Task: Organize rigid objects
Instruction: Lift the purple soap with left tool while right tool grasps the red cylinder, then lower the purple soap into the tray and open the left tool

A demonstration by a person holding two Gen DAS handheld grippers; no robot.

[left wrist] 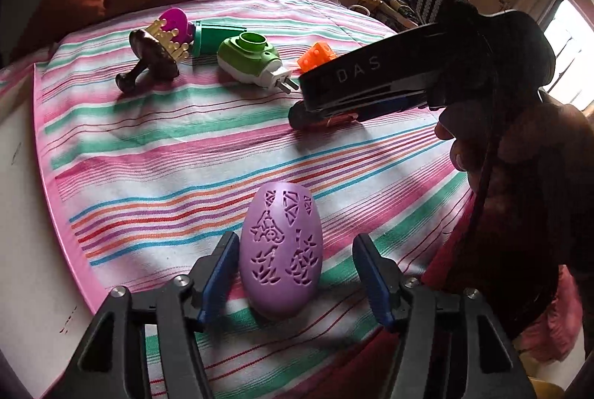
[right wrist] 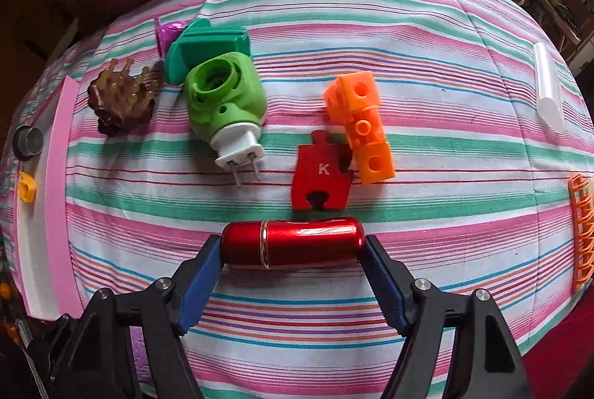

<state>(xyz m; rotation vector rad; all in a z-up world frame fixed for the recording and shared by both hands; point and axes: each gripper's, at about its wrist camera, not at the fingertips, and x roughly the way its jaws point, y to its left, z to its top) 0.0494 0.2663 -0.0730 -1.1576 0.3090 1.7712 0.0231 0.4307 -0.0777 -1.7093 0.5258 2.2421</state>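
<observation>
The right hand-held gripper (right wrist: 293, 247) grips a red capsule (right wrist: 293, 243) end to end, its blue pads against the two rounded caps, just above or on the striped bed (right wrist: 464, 102). The left hand-held gripper (left wrist: 295, 261) stands wide, its pads either side of a purple egg (left wrist: 281, 250) but apart from it; the egg lies on the bed at 6 o'clock in the left view.

The group being built sits toward 11 and 12 o'clock in the right view: brown brush (right wrist: 120, 98), green plug (right wrist: 226, 105), teal piece (right wrist: 208, 46), orange blocks (right wrist: 362, 128) and the red K tile (right wrist: 321, 174), which lies just beyond the capsule.

A lengthwise hold on rounded, glossy ends seems likely to slip, so the squeeze should stay firm and the carry level and slow. I would set the capsule down flat in a bare stripe beside the tile, not on it, and open only once the bed bears it, since it may roll on the soft cover.

For the egg, the left pads should close across its narrow waist, centred, before any lift.
</observation>
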